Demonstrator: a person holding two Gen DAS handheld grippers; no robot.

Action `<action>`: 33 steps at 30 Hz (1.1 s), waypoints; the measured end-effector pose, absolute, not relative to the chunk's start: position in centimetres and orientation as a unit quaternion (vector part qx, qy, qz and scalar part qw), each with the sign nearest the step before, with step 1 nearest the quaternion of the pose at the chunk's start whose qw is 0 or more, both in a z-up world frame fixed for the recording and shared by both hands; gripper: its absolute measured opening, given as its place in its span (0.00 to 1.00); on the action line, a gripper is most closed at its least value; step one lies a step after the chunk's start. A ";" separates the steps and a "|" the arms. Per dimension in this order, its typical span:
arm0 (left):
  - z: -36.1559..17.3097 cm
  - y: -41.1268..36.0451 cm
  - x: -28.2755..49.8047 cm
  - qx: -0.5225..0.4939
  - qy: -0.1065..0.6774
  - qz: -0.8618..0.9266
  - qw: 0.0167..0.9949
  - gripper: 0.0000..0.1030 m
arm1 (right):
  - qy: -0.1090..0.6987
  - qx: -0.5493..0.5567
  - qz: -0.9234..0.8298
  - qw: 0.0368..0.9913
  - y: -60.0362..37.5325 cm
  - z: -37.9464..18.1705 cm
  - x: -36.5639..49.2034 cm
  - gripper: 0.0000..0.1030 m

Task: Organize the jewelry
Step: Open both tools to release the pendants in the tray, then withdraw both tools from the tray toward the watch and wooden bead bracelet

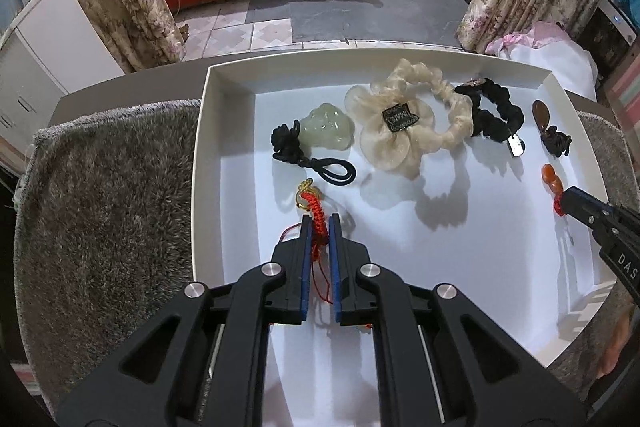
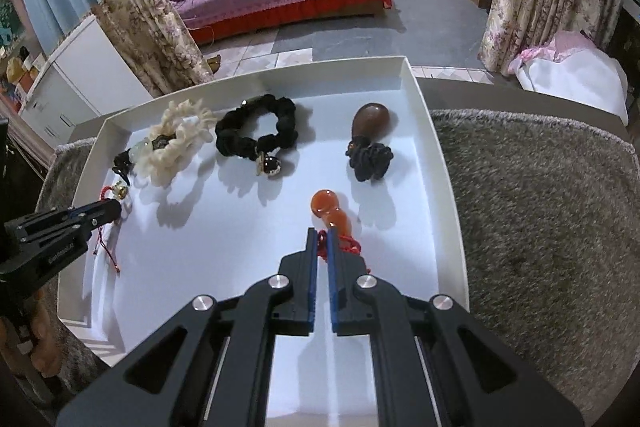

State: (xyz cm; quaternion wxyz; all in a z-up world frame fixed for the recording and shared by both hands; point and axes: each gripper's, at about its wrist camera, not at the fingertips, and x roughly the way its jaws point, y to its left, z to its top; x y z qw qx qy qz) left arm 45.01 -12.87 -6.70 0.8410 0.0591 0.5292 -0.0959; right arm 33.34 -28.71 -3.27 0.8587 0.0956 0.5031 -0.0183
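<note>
A white tray (image 1: 224, 75) holds the jewelry. My left gripper (image 1: 320, 221) is shut on a red braided cord (image 1: 314, 211) that ends in a small gold charm (image 1: 305, 191) just above the tray floor. My right gripper (image 2: 319, 235) is shut on the red cord (image 2: 349, 243) of an orange gourd pendant (image 2: 332, 213). Farther back lie a pale jade pendant with a black knot (image 1: 328, 127), a cream scrunchie (image 1: 404, 119), a black scrunchie (image 1: 496, 111) and a brown pendant with a black knot (image 2: 370, 123). The right gripper (image 1: 570, 201) also shows at the left wrist view's right edge.
The tray (image 2: 440, 163) sits on a grey shaggy rug (image 2: 540, 211) that spreads out on both sides (image 1: 108, 187). Behind it the surface ends in an edge, with a tiled floor, floral curtains and a bed beyond. Part of a hand (image 2: 40, 343) shows at the lower left.
</note>
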 end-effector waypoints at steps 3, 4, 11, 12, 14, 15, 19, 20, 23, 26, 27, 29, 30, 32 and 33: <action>-6.6 -12.9 45.0 0.060 0.529 -0.095 0.841 0.08 | 0.504 0.091 -0.014 0.859 -28.4 -3.3 33.3 0.05; -6.6 -13.0 45.0 0.063 0.528 -0.094 0.842 0.08 | 0.503 0.089 -0.016 0.860 -28.4 -3.3 33.3 0.06; -5.9 -13.3 44.4 0.075 0.516 -0.091 0.848 0.40 | 0.500 0.078 -0.022 0.862 -27.9 -3.1 33.1 0.06; -5.8 -13.3 44.3 0.075 0.515 -0.093 0.849 0.40 | 0.499 0.078 -0.023 0.863 -27.9 -3.1 33.0 0.06; -5.5 -13.3 44.2 0.074 0.513 -0.095 0.850 0.43 | 0.496 0.081 -0.024 0.864 -27.8 -2.9 32.9 0.06; -5.4 -13.2 44.0 0.076 0.511 -0.095 0.851 0.45 | 0.495 0.083 -0.023 0.865 -27.8 -2.8 32.9 0.06; -4.6 -13.5 43.6 0.079 0.504 -0.100 0.855 0.57 | 0.487 0.101 -0.019 0.867 -28.4 -2.4 32.8 0.21; -4.2 -13.6 43.4 0.078 0.501 -0.100 0.856 0.61 | 0.482 0.106 -0.018 0.870 -28.7 -2.3 32.6 0.33; -3.2 -13.6 42.8 0.075 0.490 -0.106 0.862 0.71 | 0.460 0.118 -0.021 0.880 -29.2 -1.4 32.2 0.56; -2.1 -13.7 42.3 0.074 0.480 -0.109 0.867 0.75 | 0.452 0.145 -0.011 0.880 -29.8 -1.0 32.0 0.56; -1.7 -13.6 42.1 0.073 0.477 -0.109 0.869 0.79 | 0.451 0.151 -0.010 0.880 -30.0 -1.0 32.0 0.57; -1.1 -13.3 41.8 0.070 0.471 -0.105 0.873 0.85 | 0.447 0.159 -0.009 0.880 -30.1 -0.7 31.9 0.62; -0.8 -13.0 41.7 0.069 0.467 -0.102 0.876 0.86 | 0.440 0.163 -0.012 0.883 -30.2 -0.3 31.7 0.72; 0.3 -12.4 41.2 0.064 0.459 -0.099 0.881 0.87 | 0.423 0.164 -0.026 0.891 -30.6 0.7 31.1 0.82; 0.8 -12.1 41.1 0.060 0.456 -0.098 0.882 0.87 | 0.416 0.163 -0.030 0.894 -30.6 1.2 30.8 0.83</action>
